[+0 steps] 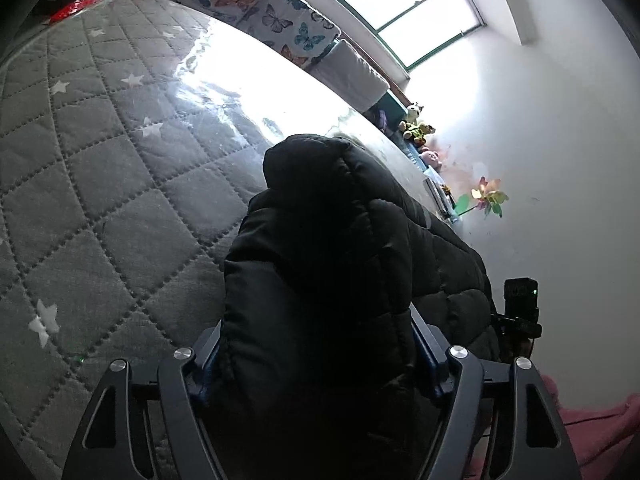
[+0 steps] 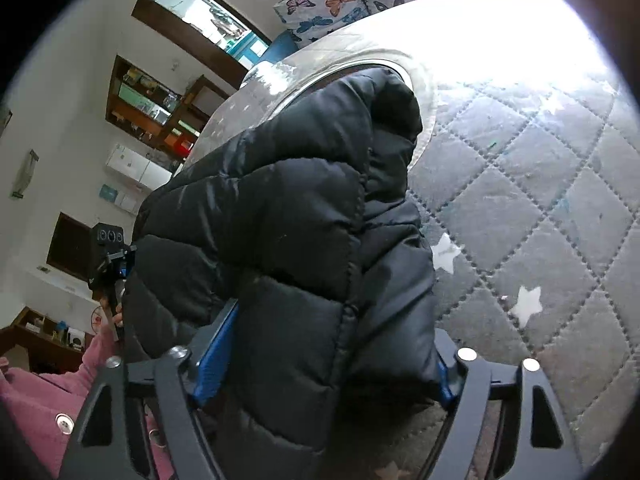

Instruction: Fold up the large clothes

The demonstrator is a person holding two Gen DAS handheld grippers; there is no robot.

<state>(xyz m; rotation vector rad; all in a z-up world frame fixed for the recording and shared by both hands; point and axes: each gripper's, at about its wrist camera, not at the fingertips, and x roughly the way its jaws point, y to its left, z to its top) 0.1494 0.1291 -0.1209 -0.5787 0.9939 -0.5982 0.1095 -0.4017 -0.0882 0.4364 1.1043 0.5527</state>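
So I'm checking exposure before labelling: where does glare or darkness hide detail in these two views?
Left wrist view: the window blows out and glare whitens the quilted mattress; the black puffer jacket is nearly featureless. Right wrist view: glare at the top right; the jacket's seams show.

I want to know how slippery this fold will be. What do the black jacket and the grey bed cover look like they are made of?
The black jacket looks like a puffy padded coat with a smooth synthetic shell, probably nylon or polyester: stitched bulging channels and a faint sheen. The grey bed cover looks like matte quilted fabric with diamond stitching and white stars; its glossy glare suggests a clear plastic sheet on top, though that is uncertain.
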